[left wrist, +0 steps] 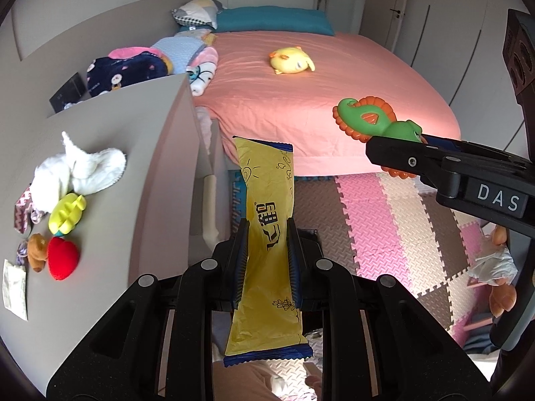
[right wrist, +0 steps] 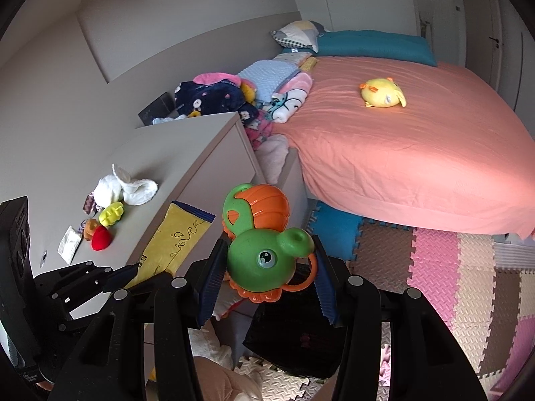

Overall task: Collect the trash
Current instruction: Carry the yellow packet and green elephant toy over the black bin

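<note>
My left gripper (left wrist: 266, 260) is shut on a long yellow snack wrapper (left wrist: 267, 200) with blue ends, held upright in the air beside the dresser; the wrapper also shows in the right wrist view (right wrist: 174, 237). My right gripper (right wrist: 267, 267) is shut on a green and orange plastic toy (right wrist: 264, 250), held above the floor; the toy also shows in the left wrist view (left wrist: 367, 120), at the right. A black bag (right wrist: 301, 341) lies on the floor below the right gripper.
A grey dresser (left wrist: 133, 153) at the left carries a white cloth (left wrist: 83, 170), a yellow toy (left wrist: 67, 212), a red heart (left wrist: 62, 257) and a small paper packet (left wrist: 15, 287). A pink bed (left wrist: 317, 100) holds a yellow plush (left wrist: 291, 60). Foam mats (left wrist: 384, 227) cover the floor.
</note>
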